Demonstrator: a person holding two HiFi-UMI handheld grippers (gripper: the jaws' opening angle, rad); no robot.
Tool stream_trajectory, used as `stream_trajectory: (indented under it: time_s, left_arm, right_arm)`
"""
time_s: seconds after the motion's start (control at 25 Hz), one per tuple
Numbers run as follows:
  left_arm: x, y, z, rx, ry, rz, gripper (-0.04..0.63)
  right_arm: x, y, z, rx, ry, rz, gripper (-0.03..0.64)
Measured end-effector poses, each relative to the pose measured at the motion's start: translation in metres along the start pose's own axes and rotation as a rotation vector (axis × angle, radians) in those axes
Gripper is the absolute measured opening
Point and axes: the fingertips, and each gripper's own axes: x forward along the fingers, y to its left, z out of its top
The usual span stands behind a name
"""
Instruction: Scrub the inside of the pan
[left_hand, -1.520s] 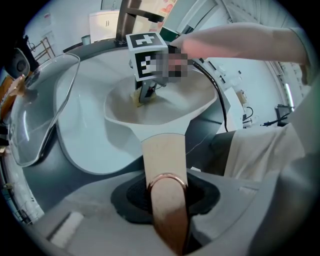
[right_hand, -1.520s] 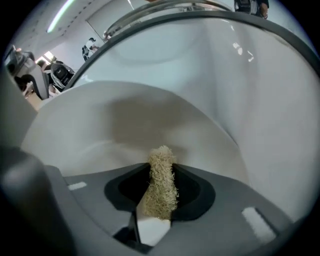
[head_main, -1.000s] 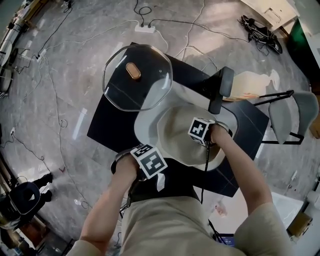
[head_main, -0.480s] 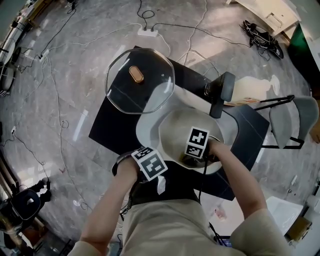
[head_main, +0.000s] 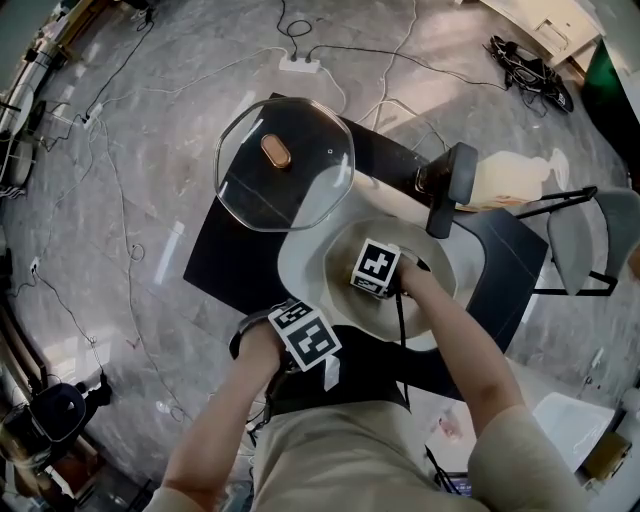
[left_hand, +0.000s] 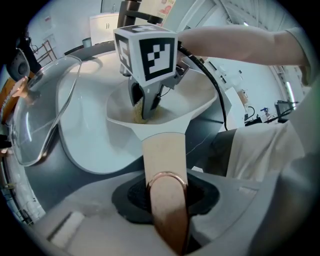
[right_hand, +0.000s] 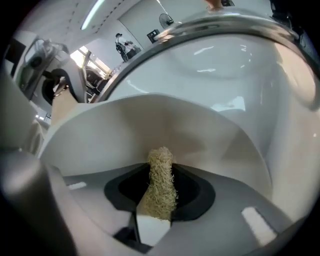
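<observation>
While my left gripper (left_hand: 167, 202) clamps the near handle (left_hand: 162, 150) to steady the pan (left_hand: 197, 107), my right gripper (right_hand: 160, 200) pinches the scrubber (right_hand: 161, 175) to rub its inside.

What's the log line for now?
left gripper: shut on tan pan handle | right gripper: shut on straw-coloured fibre scrubber | inside white pan

Pan (head_main: 442, 262): cream-white, deep, upright on the dark table (head_main: 225, 255).
Handle (left_hand: 163, 165): copper-tan, with a rounded end.
Scrubber (right_hand: 161, 185): straw-coloured, fibrous, inside the pan.
</observation>
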Motion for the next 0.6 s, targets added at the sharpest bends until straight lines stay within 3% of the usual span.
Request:
stream_trajectory:
  time_s: [0.16, 0.32, 0.6]
  left_arm:
    - [-0.001, -0.001, 0.0, -0.003, 0.001, -0.006, 0.123]
    - [-0.002, -0.002, 0.001, -0.011, -0.003, -0.017, 0.121]
    - [-0.001, 0.001, -0.002, -0.016, 0.004, 0.002, 0.118]
  right_arm:
    - [-0.001, -0.045, -0.014, 0.064, -0.002, -0.151, 0.135]
    - [-0.015, -0.087, -0.058, 0.129, 0.067, -0.298, 0.135]
    - [-0.034, -0.051, -0.128, 0.158, 0.328, -0.225, 0.135]
